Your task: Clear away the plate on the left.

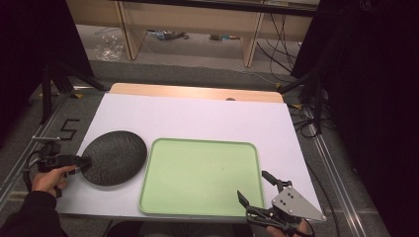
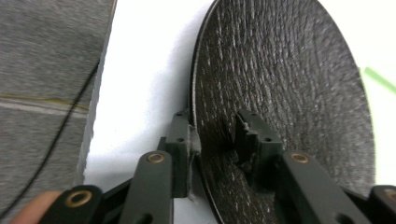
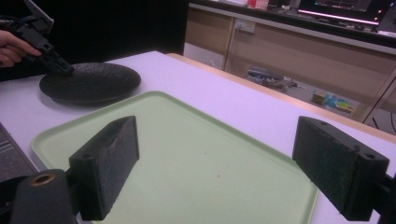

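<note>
Plate (image 1: pixel 114 157), black and round, lies on the white tabletop (image 1: pixel 197 116) at its left side, just beside the pale green tray (image 1: pixel 200 177). The left gripper view brings out what the high view leaves small: the plate's ridged, textured face (image 2: pixel 280 93) and the left tongs (image 2: pixel 219 140) clamped on its near rim, one jaw under the edge and one on top. The right gripper view shows the plate (image 3: pixel 91 81) well apart from the right tongs (image 3: pixel 219 163), whose jaws stand wide apart over the bare tray (image 3: pixel 196 154). In the high view the right tongs (image 1: pixel 254 187) hover at the tray's near right corner.
</note>
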The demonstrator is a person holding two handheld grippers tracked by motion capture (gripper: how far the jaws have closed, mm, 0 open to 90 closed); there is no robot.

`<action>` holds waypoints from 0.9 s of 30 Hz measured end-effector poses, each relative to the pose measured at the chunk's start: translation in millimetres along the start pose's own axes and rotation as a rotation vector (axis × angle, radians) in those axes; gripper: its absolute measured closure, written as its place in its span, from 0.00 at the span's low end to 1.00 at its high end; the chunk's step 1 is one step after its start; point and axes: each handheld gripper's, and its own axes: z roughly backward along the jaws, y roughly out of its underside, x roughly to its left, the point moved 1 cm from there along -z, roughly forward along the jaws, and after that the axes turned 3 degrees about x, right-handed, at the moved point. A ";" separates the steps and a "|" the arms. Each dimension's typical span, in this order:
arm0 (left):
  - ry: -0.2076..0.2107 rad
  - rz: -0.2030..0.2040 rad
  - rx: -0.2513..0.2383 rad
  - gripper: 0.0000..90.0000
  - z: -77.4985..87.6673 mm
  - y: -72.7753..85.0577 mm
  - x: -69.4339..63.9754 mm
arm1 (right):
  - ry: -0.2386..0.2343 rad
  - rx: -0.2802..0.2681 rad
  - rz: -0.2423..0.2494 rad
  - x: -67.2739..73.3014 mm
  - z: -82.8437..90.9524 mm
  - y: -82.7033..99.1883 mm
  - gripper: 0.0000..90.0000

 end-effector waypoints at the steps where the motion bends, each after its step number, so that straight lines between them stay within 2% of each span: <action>1: 0.018 0.022 -0.007 0.78 0.0 0.4 2.0 | 0.007 -0.008 0.006 -0.4 -0.2 -0.1 0.17; 3: 0.060 0.043 -0.023 0.81 -0.4 0.5 6.2 | 0.008 -0.010 0.019 -1.5 -0.7 -0.4 0.17; 7: 0.067 0.040 -0.041 0.82 2.1 -0.7 4.8 | 0.007 -0.010 0.020 -1.4 -0.3 -0.2 0.17; 10: 0.097 0.029 -0.074 0.85 5.9 -2.0 1.6 | 0.006 -0.006 0.018 -1.8 -0.2 -0.3 0.17; 13: 0.111 0.014 -0.087 0.87 9.1 -3.2 -1.0 | 0.003 -0.020 0.016 -1.6 -1.1 -0.2 0.17; 14: 0.118 -0.021 -0.091 0.88 14.9 -4.7 -4.1 | 0.001 -0.021 0.013 -1.5 -1.3 -0.2 0.17; 15: 0.118 -0.021 -0.091 0.90 14.9 -4.7 -4.1 | 0.001 -0.021 0.013 -1.5 -1.3 -0.2 0.17; 16: 0.140 -0.052 -0.116 0.91 18.5 -6.5 -8.2 | 0.010 -0.014 0.017 -1.5 -0.4 -0.1 0.17; 17: 0.134 -0.070 -0.120 0.92 19.8 -7.3 -10.7 | 0.011 -0.016 0.017 -1.5 -0.3 -0.1 0.17; 18: 0.132 -0.079 -0.125 0.92 20.3 -7.4 -12.5 | 0.004 -0.004 0.002 -0.4 0.5 0.0 0.17; 21: 0.144 -0.093 -0.141 0.93 23.4 -7.7 -18.1 | 0.005 -0.005 0.005 -0.7 0.4 -0.1 0.17; 23: 0.138 -0.115 -0.155 0.94 26.5 -9.0 -26.5 | 0.008 -0.011 0.020 -1.3 -0.3 -0.1 0.17; 24: 0.122 -0.145 -0.164 0.95 29.1 -9.7 -31.6 | 0.007 -0.011 0.021 -1.3 -0.3 -0.1 0.17; 25: 0.122 -0.145 -0.164 0.94 29.1 -9.7 -31.6 | 0.007 -0.011 0.021 -1.3 -0.3 -0.1 0.17; 26: 0.100 -0.196 -0.180 0.95 33.8 -10.7 -37.1 | 0.008 -0.012 0.020 -1.4 -0.2 0.1 0.17; 27: 0.089 -0.197 -0.185 0.95 35.5 -10.8 -38.4 | 0.009 -0.013 0.020 -1.7 0.0 0.1 0.17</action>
